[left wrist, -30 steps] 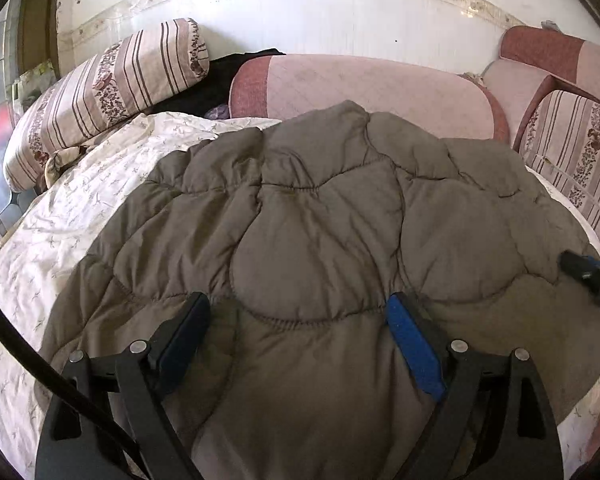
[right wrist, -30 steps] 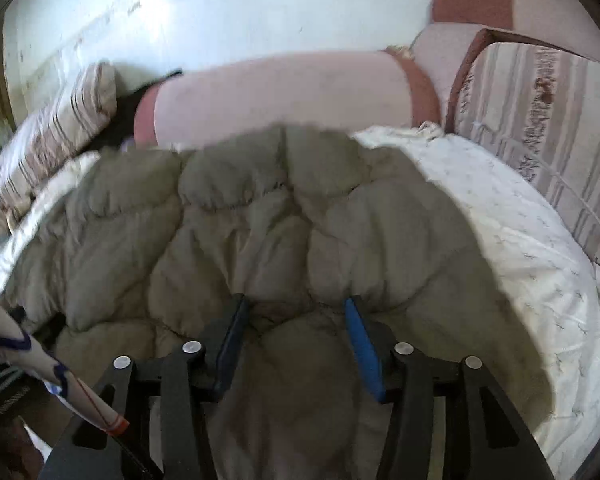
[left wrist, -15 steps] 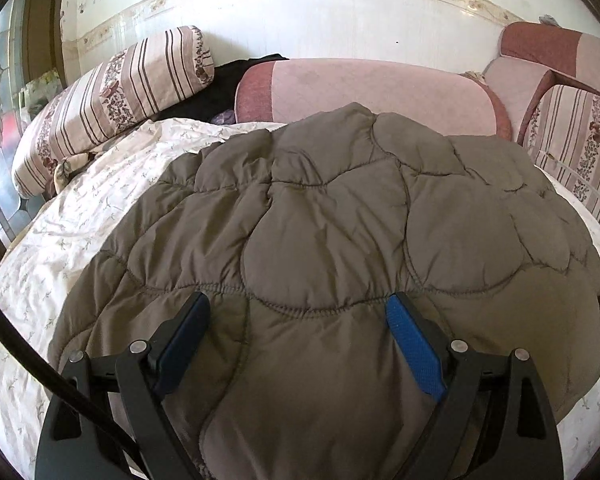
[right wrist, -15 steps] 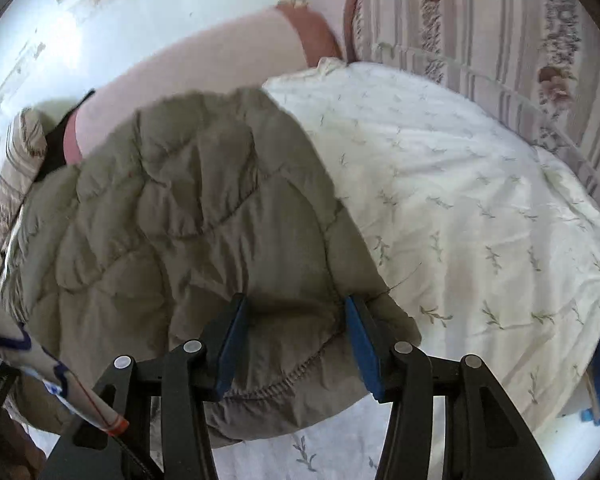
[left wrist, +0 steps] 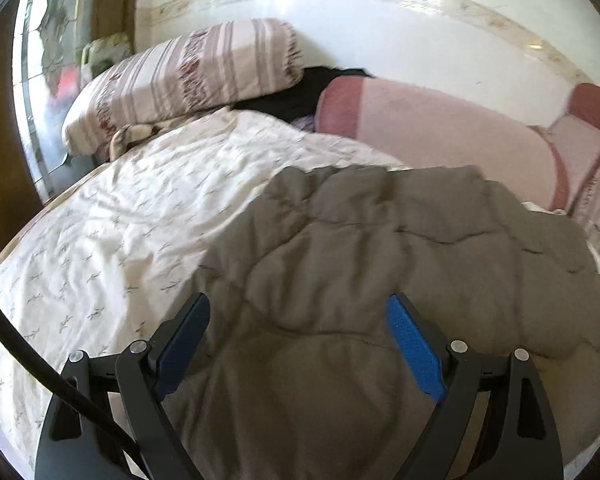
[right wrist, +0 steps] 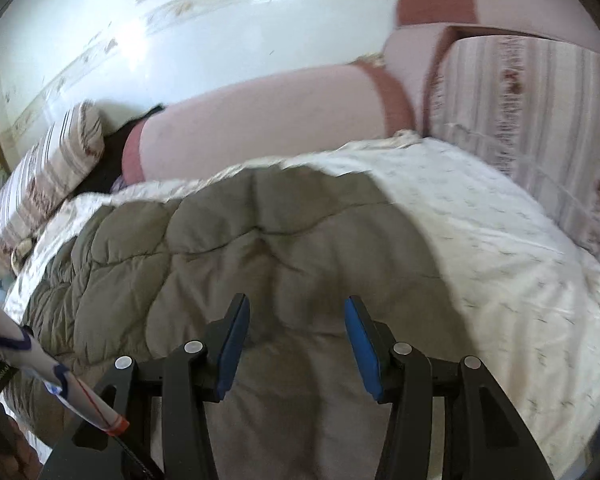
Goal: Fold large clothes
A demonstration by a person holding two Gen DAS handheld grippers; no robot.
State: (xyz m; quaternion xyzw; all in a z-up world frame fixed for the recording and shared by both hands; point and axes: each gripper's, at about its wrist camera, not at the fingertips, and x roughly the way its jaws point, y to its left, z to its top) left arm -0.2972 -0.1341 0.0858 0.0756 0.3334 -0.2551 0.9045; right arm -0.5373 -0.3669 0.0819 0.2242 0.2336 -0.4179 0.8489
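The padded jacket (left wrist: 380, 280) lies directly ahead under both wide-open hand-held grippers, left (left wrist: 298, 320) and right (right wrist: 294, 320), its length running across the bed (left wrist: 100, 240).

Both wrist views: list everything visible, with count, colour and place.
quilted jacket: one, grey-brown, spread on the bed
bedsheet: one, white with small sprigs, under the jacket
striped pillow: one, cream and brown, far left
pink bolster: one, pink with darker ends, along the wall
dark garment: one, black, between pillow and bolster
striped cushion: one, right side
left gripper: fingers open over the jacket
right gripper: fingers open over the jacket
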